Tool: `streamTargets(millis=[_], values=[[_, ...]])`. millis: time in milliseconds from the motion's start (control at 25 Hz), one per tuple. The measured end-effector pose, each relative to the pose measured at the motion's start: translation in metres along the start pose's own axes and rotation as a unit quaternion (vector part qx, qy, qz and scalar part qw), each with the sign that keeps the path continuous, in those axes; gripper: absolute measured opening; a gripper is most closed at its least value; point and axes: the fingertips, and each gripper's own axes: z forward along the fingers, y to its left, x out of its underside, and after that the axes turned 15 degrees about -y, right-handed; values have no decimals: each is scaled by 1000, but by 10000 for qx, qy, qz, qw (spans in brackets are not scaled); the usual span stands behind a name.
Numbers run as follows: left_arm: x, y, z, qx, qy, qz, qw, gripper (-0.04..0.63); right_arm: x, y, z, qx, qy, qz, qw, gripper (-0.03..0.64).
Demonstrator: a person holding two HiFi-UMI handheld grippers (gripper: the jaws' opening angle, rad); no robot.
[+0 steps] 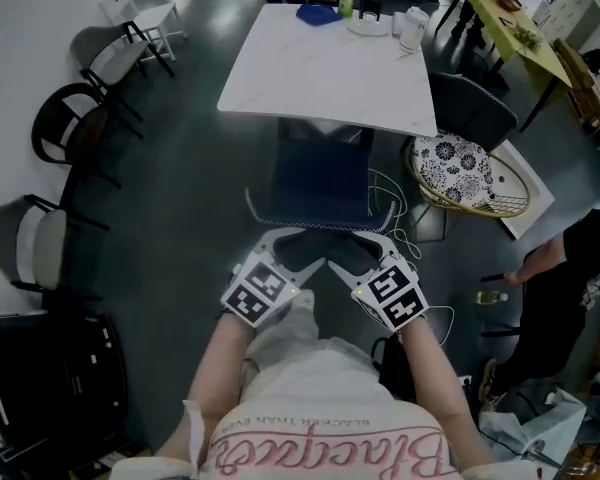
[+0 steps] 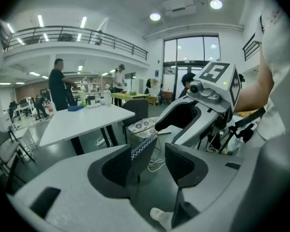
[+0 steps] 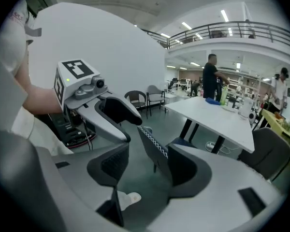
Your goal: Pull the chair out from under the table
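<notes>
The dark blue chair stands tucked under the near edge of the white table, its backrest rim towards me. My left gripper and right gripper sit side by side at that rim, both open. In the left gripper view the stitched backrest edge stands between the jaws of the left gripper, close to the left pad, not pinched. In the right gripper view the same edge lies between the jaws of the right gripper, nearer the right pad.
A wicker seat with a patterned cushion and a grey chair stand right of the table. Cables trail on the floor by the chair. Several chairs line the left wall. A person stands at the right.
</notes>
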Motion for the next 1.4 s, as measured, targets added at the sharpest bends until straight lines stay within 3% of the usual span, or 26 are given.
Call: streamTargets(millis=[200,320,480,640,880,1120,1320,1400], values=[[22,32,22,475,688,222,9963,198,18,-29,29,-125,600,-172,9980,219],[43,48,34,809,1232,456,9880,199,31,-43,46,-365,1005,-326,9937,219],[71,66,47,1337,2049,989,9646,199,56,-60,58,-660,1702,-570,9815,219],[100,74,56,1872,2637,1211,9385,198,78,-66,72,-927,2223,-790,9673,219],[125,74,68,2379,2967,1193,9171,198,106,-70,93,-1286,2818,-1095,9445,218],[134,74,73,2709,3177,1302,8993,198,119,-68,109,-1665,3064,-1494,9253,175],[138,73,73,2784,3297,1634,8872,193,121,-67,109,-1702,3064,-1551,9236,147],[139,74,74,2691,3309,1599,8902,138,121,-67,109,-1710,3058,-1592,9230,132]])
